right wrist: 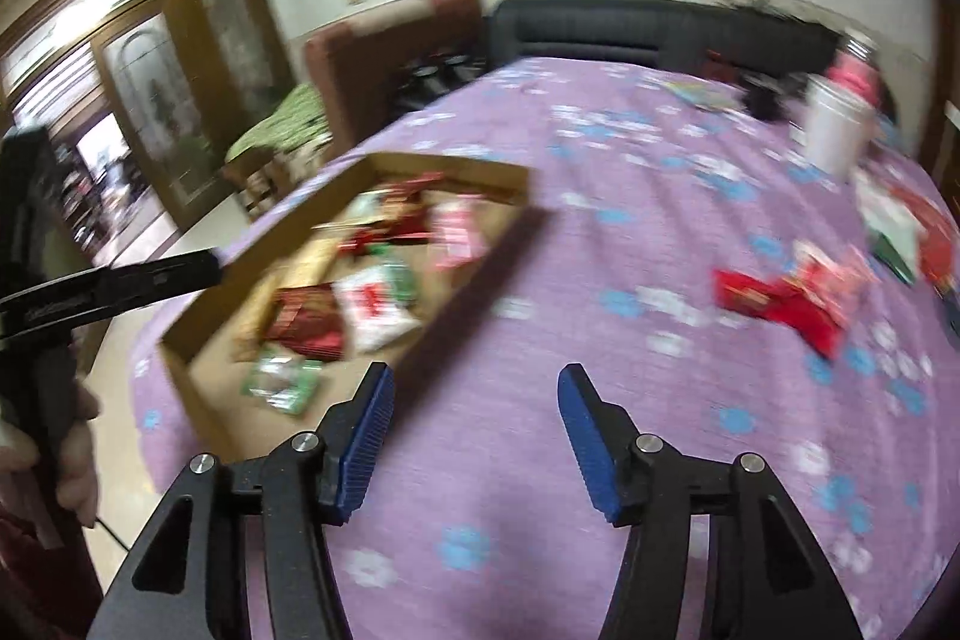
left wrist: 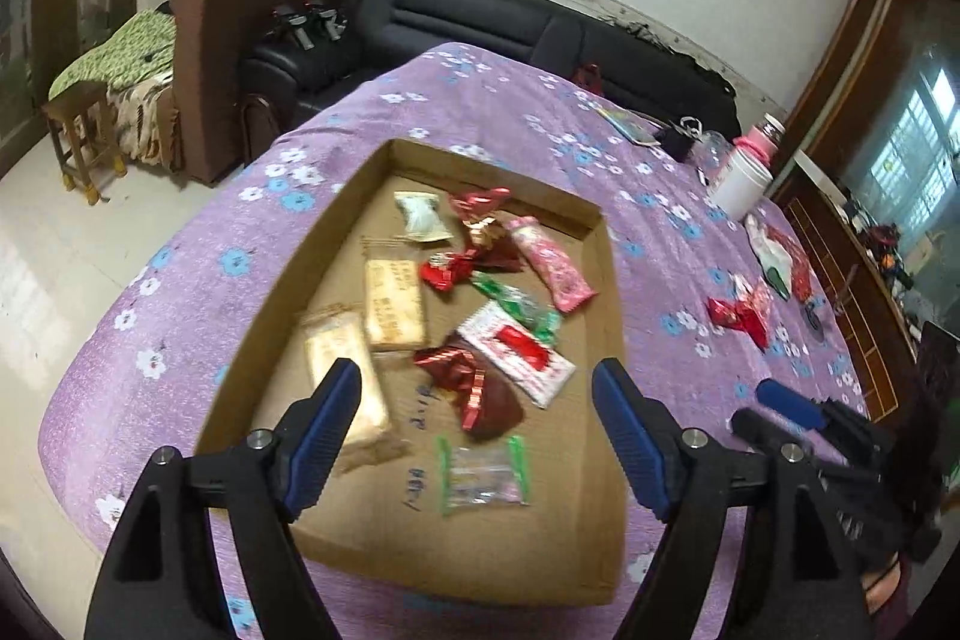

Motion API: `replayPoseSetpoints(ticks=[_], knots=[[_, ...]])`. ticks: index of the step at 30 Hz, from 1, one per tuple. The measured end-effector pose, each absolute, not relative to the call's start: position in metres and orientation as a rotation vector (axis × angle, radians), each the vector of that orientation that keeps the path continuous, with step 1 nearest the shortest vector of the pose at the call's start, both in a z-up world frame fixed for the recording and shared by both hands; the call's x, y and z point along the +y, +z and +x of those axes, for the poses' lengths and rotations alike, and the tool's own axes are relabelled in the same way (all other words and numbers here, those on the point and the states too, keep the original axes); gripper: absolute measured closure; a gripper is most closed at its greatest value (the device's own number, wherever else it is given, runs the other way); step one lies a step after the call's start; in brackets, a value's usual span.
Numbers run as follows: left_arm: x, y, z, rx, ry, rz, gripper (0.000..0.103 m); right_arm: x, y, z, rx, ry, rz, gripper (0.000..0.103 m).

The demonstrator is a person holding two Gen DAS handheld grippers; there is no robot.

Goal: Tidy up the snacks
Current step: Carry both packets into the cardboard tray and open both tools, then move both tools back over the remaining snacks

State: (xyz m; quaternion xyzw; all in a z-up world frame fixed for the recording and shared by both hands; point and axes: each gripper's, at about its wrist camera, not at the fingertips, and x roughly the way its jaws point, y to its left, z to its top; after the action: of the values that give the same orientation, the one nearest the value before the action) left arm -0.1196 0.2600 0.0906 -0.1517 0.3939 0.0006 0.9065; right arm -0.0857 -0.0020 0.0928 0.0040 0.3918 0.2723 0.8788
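A shallow cardboard tray (left wrist: 609, 292) lies on the purple flowered tablecloth and holds several wrapped snacks: beige bars, red foil sweets, a pink packet (left wrist: 552, 263), a white and red packet (left wrist: 516, 352) and a clear green-edged packet (left wrist: 483, 473). My left gripper (left wrist: 477, 385) hangs open above the tray's near half with nothing between its blue pads. A few red wrapped snacks (right wrist: 780, 301) lie loose on the cloth to the right. In the blurred right wrist view, my right gripper (right wrist: 474, 394) stands open over bare cloth, right of the tray (right wrist: 480, 274), and holds nothing.
A white tub with a pink lid (left wrist: 744, 181) stands at the table's far right, with small dark items (left wrist: 678, 139) behind it. A white and red bag (left wrist: 780, 253) lies nearby. A dark sofa (left wrist: 480, 16), a brown armchair and a wooden stool stand beyond the table.
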Motion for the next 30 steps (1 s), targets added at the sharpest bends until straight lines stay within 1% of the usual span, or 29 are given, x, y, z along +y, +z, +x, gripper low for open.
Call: replayPoseSetpoints(ticks=[6, 16, 22, 30], knots=[[0.225, 0.092, -0.11, 0.838, -0.051, -0.266, 0.023, -0.082, 0.08, -0.069, 0.855, 0.425, 0.146, 0.042], [0.167, 0.081, -0.093, 0.893, -0.165, -0.186, 0.023, -0.187, 0.075, -0.04, 0.832, 0.186, 0.282, 0.042], [0.137, 0.075, -0.091, 0.919, -0.224, -0.132, 0.023, -0.194, 0.071, 0.001, 0.84, 0.156, 0.36, 0.042], [0.126, 0.07, -0.085, 0.957, -0.237, -0.115, 0.023, -0.145, 0.054, 0.046, 0.836, 0.279, 0.292, 0.042]])
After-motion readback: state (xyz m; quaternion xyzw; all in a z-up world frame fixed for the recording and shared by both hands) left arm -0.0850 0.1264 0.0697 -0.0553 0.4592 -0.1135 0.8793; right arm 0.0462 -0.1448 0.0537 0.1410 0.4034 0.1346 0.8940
